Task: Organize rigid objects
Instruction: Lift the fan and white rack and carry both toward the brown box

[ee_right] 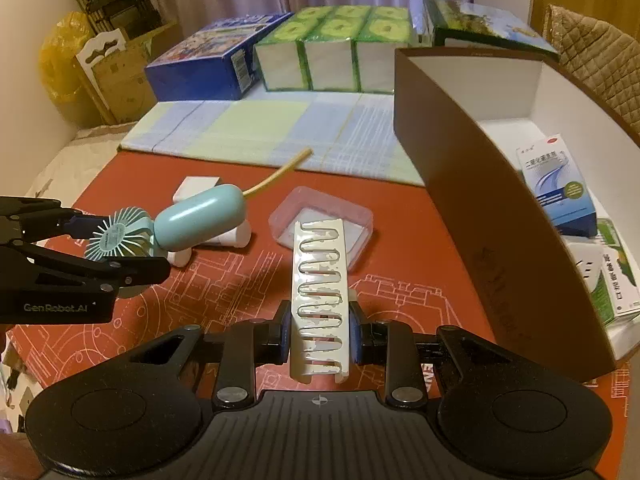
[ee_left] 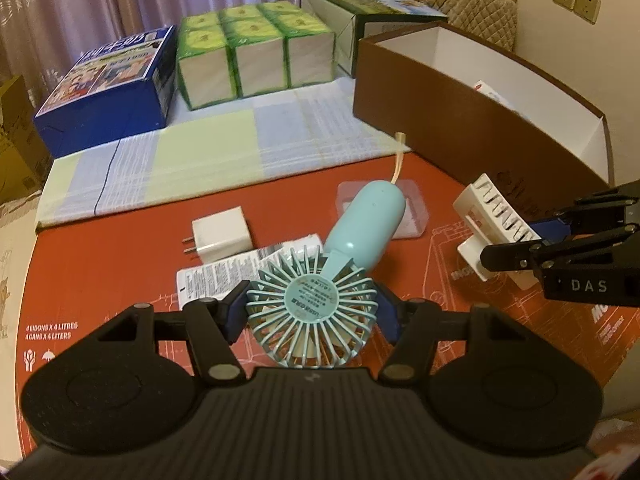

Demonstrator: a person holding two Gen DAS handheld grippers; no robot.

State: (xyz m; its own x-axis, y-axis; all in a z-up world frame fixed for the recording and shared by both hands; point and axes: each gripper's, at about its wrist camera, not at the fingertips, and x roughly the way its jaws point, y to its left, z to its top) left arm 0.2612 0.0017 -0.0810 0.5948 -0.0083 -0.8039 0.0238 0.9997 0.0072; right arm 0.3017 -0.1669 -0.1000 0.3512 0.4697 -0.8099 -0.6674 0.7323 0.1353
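- Left black two-finger gripper (ee_left: pixel 312 314): jaws closed from both sides on the round grille head of a pale blue plastic handheld fan (ee_left: pixel 314 316); blue pads pressed against the rim
- Right black two-finger gripper (ee_right: pixel 320 330): jaws clamped on the long sides of a white plastic slotted rack (ee_right: pixel 320 300); held level, just beside the left one

Blue carton (ee_left: pixel 108 92), green tissue multipack (ee_left: pixel 256 52), green box (ee_left: pixel 360 16) along desk's far edge. Checked cloth (ee_left: pixel 208 156) just in front. Quilted chair (ee_left: pixel 468 4) behind far-right corner.
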